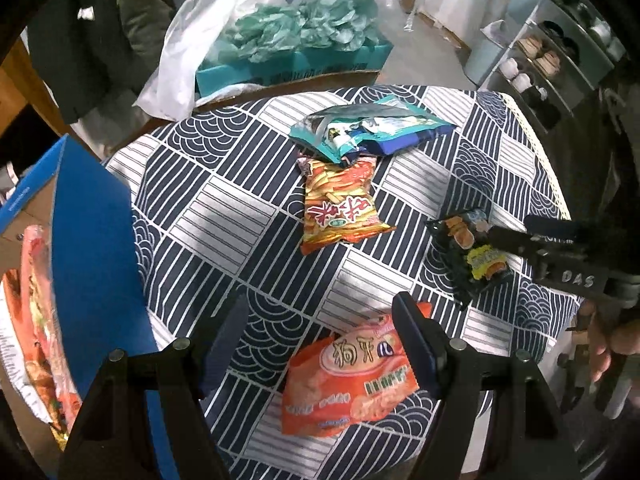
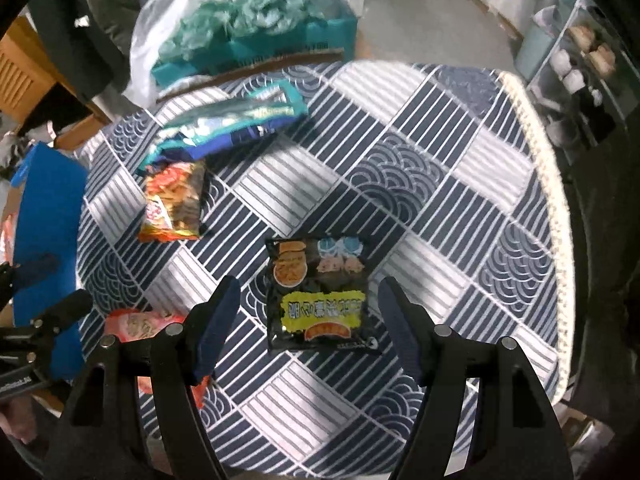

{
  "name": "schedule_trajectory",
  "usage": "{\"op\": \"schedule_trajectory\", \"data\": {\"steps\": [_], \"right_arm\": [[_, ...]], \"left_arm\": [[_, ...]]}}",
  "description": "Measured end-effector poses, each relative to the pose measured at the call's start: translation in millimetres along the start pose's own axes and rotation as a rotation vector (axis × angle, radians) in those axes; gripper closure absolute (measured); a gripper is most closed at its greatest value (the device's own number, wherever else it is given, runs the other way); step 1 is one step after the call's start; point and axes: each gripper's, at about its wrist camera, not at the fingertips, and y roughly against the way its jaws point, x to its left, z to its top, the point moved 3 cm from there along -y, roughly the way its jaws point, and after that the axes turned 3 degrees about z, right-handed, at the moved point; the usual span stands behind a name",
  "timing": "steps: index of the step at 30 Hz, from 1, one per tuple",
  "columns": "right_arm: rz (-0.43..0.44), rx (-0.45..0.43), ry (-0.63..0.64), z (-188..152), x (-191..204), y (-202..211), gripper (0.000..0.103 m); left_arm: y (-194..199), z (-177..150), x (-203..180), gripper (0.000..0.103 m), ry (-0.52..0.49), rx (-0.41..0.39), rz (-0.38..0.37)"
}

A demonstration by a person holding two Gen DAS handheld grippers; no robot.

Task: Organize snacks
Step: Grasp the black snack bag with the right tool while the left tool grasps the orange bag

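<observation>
Several snack bags lie on a round table with a navy-and-white patterned cloth (image 1: 224, 208). An orange bag (image 1: 348, 376) lies under my left gripper (image 1: 320, 312), which is open and hangs above it; the right finger overlaps the bag's top corner. A black bag with a yellow label (image 2: 320, 296) lies flat between the fingers of my open right gripper (image 2: 308, 292), pads apart from it. The black bag (image 1: 468, 252) and the right gripper (image 1: 512, 228) above it also show in the left wrist view. A yellow-red chips bag (image 1: 340, 204) and a teal-blue bag (image 1: 368, 128) lie farther back.
A blue cardboard box (image 1: 92, 248) stands at the table's left edge with a red snack pack (image 1: 36, 320) inside. Beyond the table are a teal crate of wrapped items (image 1: 296, 60) and a white plastic bag (image 1: 184, 52). Shelves (image 1: 560, 60) stand at the right.
</observation>
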Motion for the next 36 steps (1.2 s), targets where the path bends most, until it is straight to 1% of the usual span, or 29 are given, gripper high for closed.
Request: {"op": "schedule_trajectory", "data": {"steps": [4, 8, 13, 18, 23, 28, 31, 36], "right_arm": [[0.008, 0.033, -0.005, 4.9, -1.2, -21.8, 0.033], [-0.001, 0.069, -0.022, 8.3, -6.7, -41.7, 0.033], [-0.009, 0.095, -0.022, 8.6, -7.8, -56.9, 0.033], [-0.027, 0.092, -0.01, 9.0, -7.6, -62.1, 0.032], [-0.045, 0.091, -0.023, 11.4, -7.4, -61.6, 0.032], [-0.047, 0.128, -0.01, 4.2, -7.9, -69.9, 0.03], [-0.052, 0.159, -0.002, 4.8, -9.5, -78.3, 0.03], [-0.069, 0.16, 0.017, 2.0, -6.5, -79.6, 0.029]], "left_arm": [[-10.1, 6.9, 0.0, 0.027, -0.003, 0.002, -0.013], [-19.1, 11.8, -0.8, 0.027, -0.016, 0.001, -0.023], [-31.3, 15.7, 0.3, 0.027, -0.019, 0.013, -0.033], [-40.7, 16.6, 1.8, 0.027, -0.011, 0.029, -0.037], [-40.1, 14.7, 1.9, 0.027, -0.015, 0.029, -0.04], [-40.0, 14.5, 2.2, 0.027, -0.008, 0.034, -0.044], [-38.7, 13.2, 1.9, 0.027, -0.018, 0.036, -0.049], [-30.9, 3.0, 0.5, 0.027, -0.063, 0.046, -0.079]]}}
